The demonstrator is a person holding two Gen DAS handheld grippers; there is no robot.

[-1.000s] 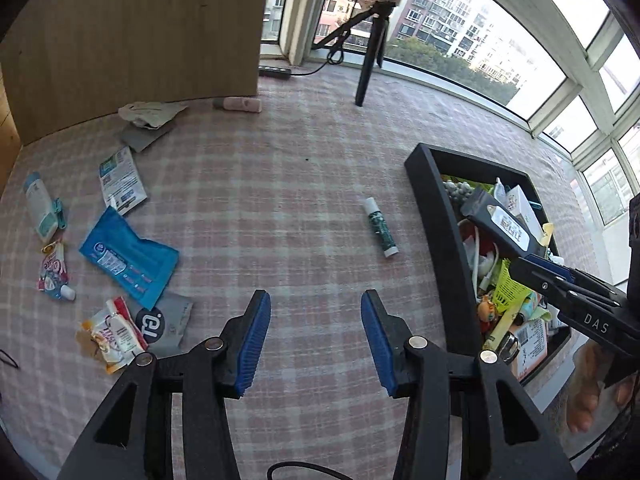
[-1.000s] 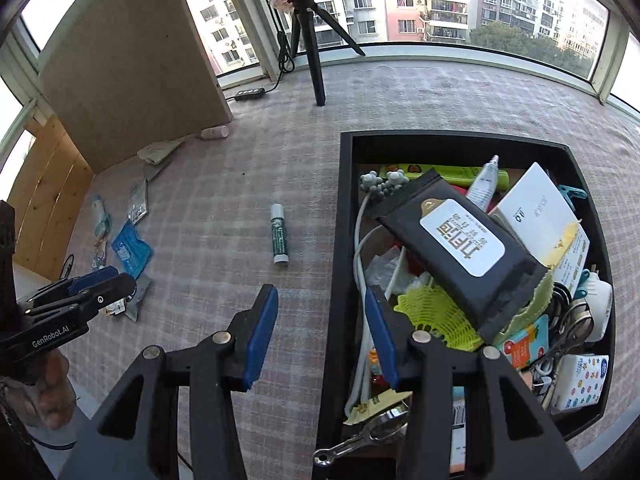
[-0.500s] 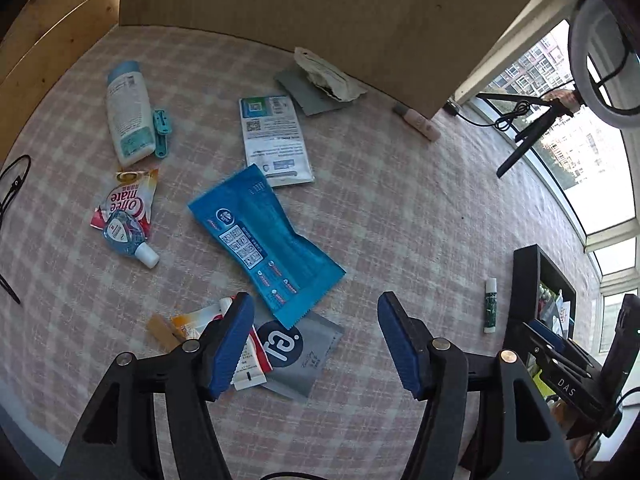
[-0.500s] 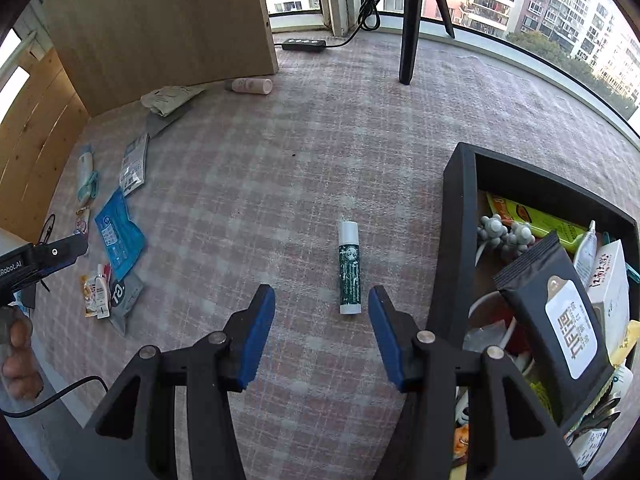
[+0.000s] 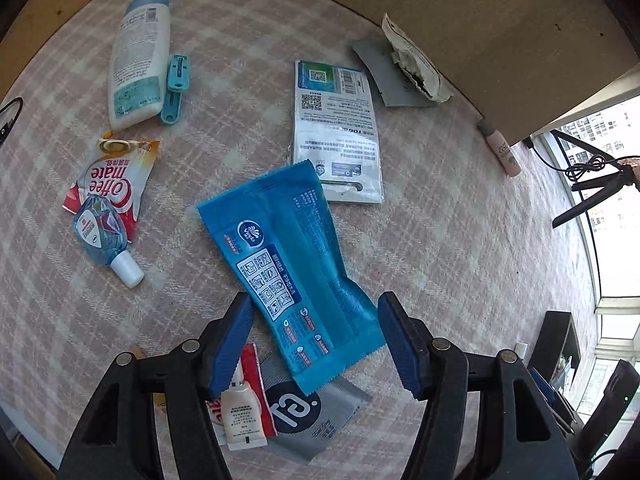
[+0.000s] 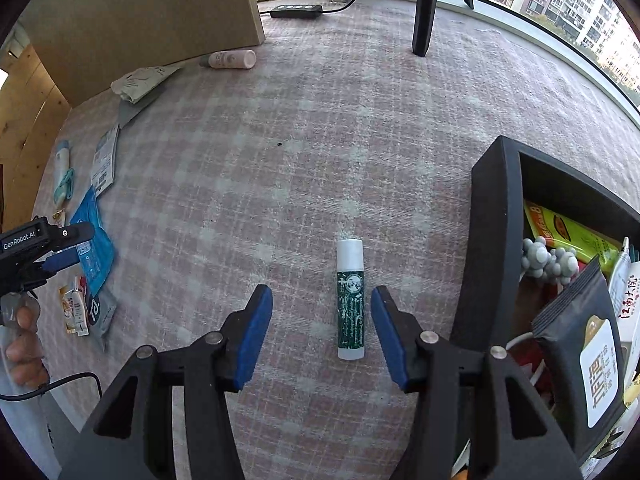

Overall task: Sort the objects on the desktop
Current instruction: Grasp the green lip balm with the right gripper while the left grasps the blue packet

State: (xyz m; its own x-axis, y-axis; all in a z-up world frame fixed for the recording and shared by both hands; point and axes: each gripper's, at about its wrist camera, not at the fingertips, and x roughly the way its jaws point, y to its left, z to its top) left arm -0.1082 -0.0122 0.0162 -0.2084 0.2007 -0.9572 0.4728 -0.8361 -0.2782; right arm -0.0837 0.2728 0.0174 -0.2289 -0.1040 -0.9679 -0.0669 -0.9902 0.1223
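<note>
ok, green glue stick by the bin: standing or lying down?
Lying down. The glue stick rests flat on the checked cloth, white cap pointing away, outside the black bin.

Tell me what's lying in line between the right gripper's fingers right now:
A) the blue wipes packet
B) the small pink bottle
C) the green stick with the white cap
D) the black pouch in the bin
C: in the right wrist view the green stick lies on the checked cloth between the right gripper's fingers, nearer one finger, untouched; the jaws are opening.
</note>
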